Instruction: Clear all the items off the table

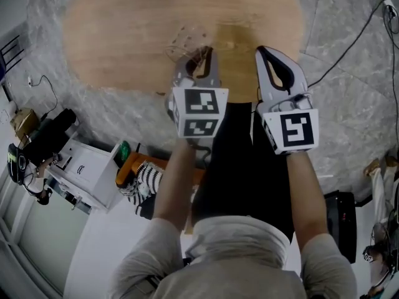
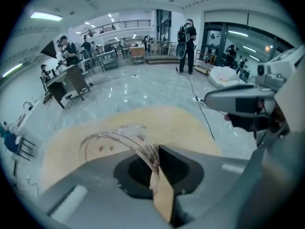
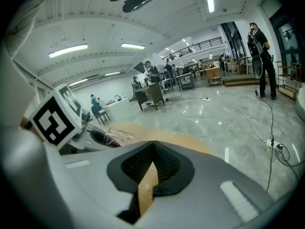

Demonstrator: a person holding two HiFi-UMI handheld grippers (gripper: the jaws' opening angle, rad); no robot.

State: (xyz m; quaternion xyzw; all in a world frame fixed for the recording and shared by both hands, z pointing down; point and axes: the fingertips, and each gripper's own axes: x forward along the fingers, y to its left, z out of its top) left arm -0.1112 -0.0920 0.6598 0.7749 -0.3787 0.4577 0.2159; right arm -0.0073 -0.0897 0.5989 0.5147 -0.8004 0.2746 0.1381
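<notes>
Cup [image 1: 187, 42] of clear plastic, pinched by its thin wall in the left gripper [image 1: 203, 56], just above centre of the head view, over the near edge of the round wooden table [image 1: 118, 30]. Seen low at centre in the left gripper view: left gripper [image 2: 156, 151] closed tight on that wall, cup [image 2: 114, 140] curving out to the left of the jaws, table [image 2: 176, 120] behind it. Cannot tell whether touching the wood or lifted clear. Right gripper [image 1: 267, 58] just right of the left one, at the same table edge, apart from the cup. Right gripper [image 3: 152, 149] low at centre in its own view, jaws together with nothing between them, only a sliver of table [image 3: 190, 142] showing below the tips; cup [image 3: 116, 136] at mid left there. Grey marble floor [image 1: 349, 117] all round the table, with a cable [image 1: 349, 48] at upper right and a white cabinet [image 1: 87, 170] at lower left.
</notes>
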